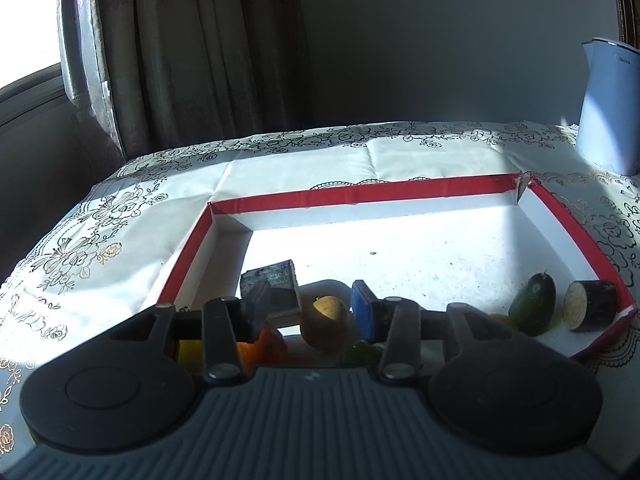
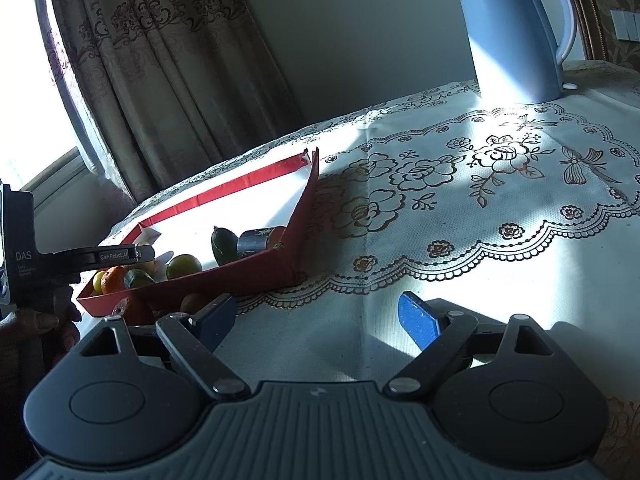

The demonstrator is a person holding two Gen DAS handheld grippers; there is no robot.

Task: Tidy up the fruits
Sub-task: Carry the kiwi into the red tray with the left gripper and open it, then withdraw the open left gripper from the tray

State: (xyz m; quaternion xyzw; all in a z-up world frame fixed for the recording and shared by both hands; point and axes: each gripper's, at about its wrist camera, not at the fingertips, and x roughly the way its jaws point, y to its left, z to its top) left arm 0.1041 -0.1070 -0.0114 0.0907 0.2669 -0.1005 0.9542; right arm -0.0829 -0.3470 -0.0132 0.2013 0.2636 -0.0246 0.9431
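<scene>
The landmark is the red-rimmed box (image 1: pixel 280 200) lying on the flowered tablecloth (image 1: pixel 120 216). Its fruits crowd the near edge: a yellow-brown round fruit (image 1: pixel 325 322) sits between the left gripper's (image 1: pixel 316 312) pads, which stand apart with a gap on each side, pressing nothing. Left of it lie an orange fruit (image 1: pixel 264 346) and a dark block (image 1: pixel 272 280). In the box's near right corner stand a green fruit (image 1: pixel 534 308) and a cut eggplant piece (image 1: pixel 592 310), just beside the wall. The box's far half is bare white floor. The right gripper (image 2: pixel 320 316) hovers outside the box's near right wall, jaws wide apart over open cloth. A blue kettle (image 2: pixel 516 32) stands well beyond the box's far right corner.
</scene>
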